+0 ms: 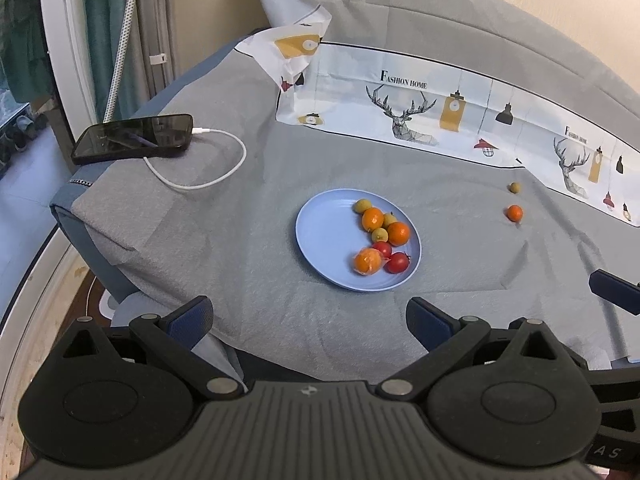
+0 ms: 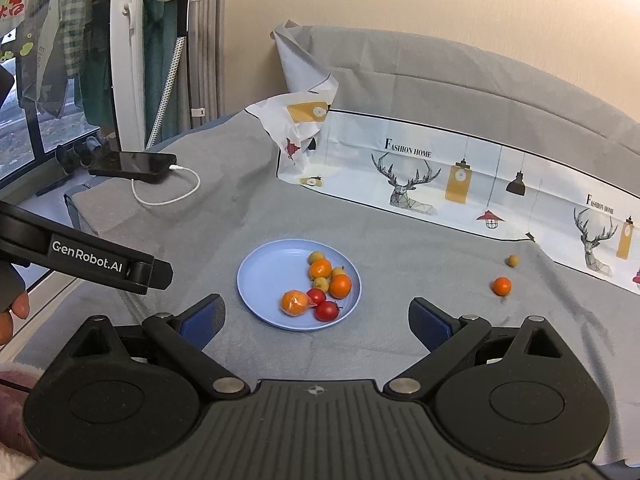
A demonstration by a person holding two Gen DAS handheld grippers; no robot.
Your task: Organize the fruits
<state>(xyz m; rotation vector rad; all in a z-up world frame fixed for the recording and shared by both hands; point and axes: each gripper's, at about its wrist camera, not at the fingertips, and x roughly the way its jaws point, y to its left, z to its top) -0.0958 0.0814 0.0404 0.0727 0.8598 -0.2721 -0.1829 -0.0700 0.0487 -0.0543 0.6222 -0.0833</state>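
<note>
A light blue plate (image 1: 320, 240) (image 2: 264, 280) lies on the grey cloth and holds several small fruits: oranges, yellow-green ones, two red ones (image 1: 398, 262) (image 2: 327, 311), and an orange in clear wrap (image 1: 367, 261) (image 2: 295, 302). Off the plate to the right lie a loose orange (image 1: 514, 213) (image 2: 501, 286) and a small yellow-green fruit (image 1: 515, 187) (image 2: 511, 260). My left gripper (image 1: 310, 322) stands open near the plate's front edge, empty. My right gripper (image 2: 316, 320) is open too, just in front of the plate, holding nothing.
A black phone (image 1: 134, 138) (image 2: 134, 165) with a white cable (image 1: 224, 168) lies at the back left near the cloth's edge. A deer-print sheet (image 1: 420, 108) (image 2: 440, 176) lines the back. The left gripper's body (image 2: 92, 260) and a hand (image 2: 16, 308) show at left.
</note>
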